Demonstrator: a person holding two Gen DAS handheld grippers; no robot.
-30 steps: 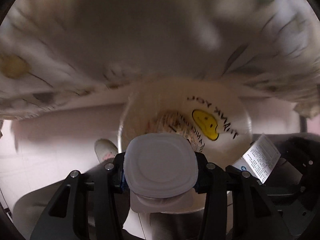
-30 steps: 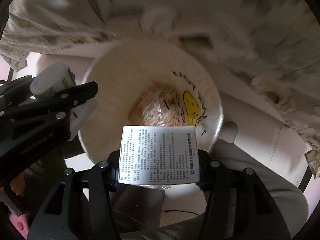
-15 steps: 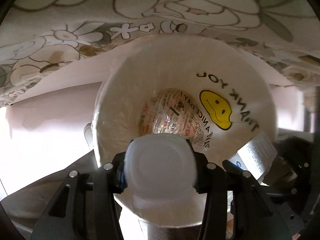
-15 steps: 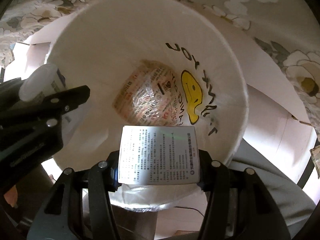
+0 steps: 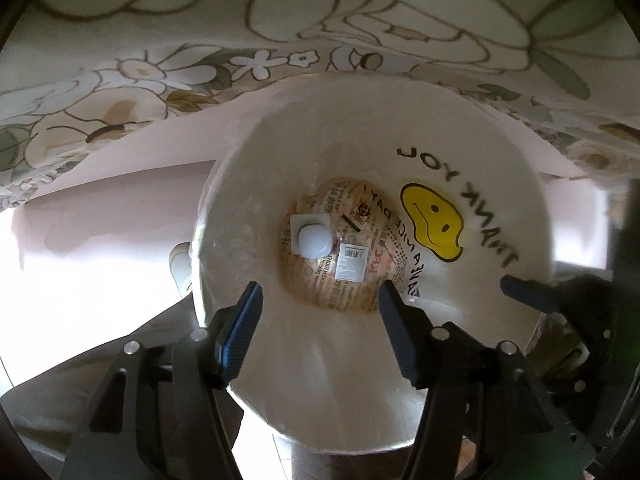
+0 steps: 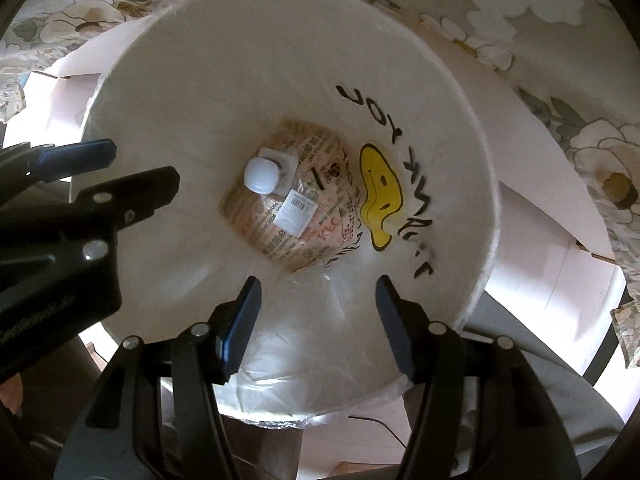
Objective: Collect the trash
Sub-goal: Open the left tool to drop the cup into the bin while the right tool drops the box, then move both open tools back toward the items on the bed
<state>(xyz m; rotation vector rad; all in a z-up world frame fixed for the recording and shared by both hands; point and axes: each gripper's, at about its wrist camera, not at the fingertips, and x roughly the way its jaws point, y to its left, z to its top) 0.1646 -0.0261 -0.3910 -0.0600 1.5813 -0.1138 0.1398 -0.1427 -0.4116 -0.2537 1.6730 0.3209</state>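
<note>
A round bin lined with a white smiley-face "THANK YOU" bag (image 5: 256, 184) (image 6: 168, 92) fills both views from above. At its bottom lie a printed paper wrapper (image 5: 360, 292) (image 6: 316, 240), a white plastic cup (image 5: 314, 238) (image 6: 262, 176) and a small white box with a printed label (image 5: 352, 262) (image 6: 297, 210). My left gripper (image 5: 320, 312) is open and empty over the bin's near rim. My right gripper (image 6: 318, 312) is open and empty over the bin too. The left gripper also shows in the right wrist view (image 6: 132, 172).
A floral tablecloth (image 5: 160, 60) (image 6: 560, 60) hangs over the table edge just behind the bin. A pale wall or panel (image 5: 100, 208) runs under it. Bare floor shows at the left (image 5: 60, 300). The other gripper's blue pad (image 5: 524, 294) is at the bin's right rim.
Both grippers have opened. The white cup left the left gripper and the white box left the right gripper; both now lie at the bottom of the bin.
</note>
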